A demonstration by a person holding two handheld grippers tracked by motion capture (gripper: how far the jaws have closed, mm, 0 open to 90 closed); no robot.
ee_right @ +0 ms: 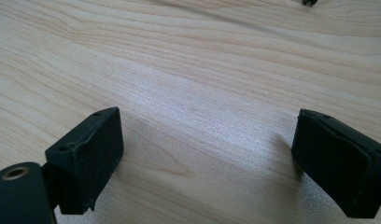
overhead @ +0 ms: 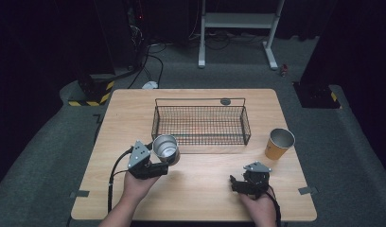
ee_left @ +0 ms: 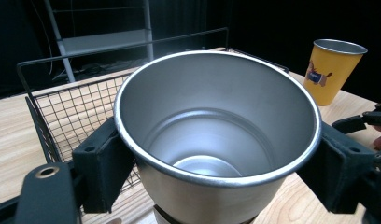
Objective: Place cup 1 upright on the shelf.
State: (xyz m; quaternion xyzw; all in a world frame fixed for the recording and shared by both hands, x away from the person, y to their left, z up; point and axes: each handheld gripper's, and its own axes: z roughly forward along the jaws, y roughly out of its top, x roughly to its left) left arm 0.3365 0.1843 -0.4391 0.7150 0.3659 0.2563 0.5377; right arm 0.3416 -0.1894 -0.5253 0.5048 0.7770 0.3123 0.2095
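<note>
Your left gripper point(overhead: 162, 160) is clasping the shiny round steel cup point(overhead: 165, 147) between its 2 black pads point(ee_left: 102, 163), which are pressing on opposite sides of the wall just under the rim. You are holding the cup above the pale wooden table point(overhead: 200, 189), near its left front part, just in front of the black wire basket point(overhead: 201, 124); its mouth is facing upward and slightly tilted toward the camera. Your right gripper point(overhead: 234, 183) is resting low over the table's right front, its jaws standing wide apart over bare wood. The orange paper cup with a metallic rim point(overhead: 278, 143) is standing upright to the right of the basket.
</note>
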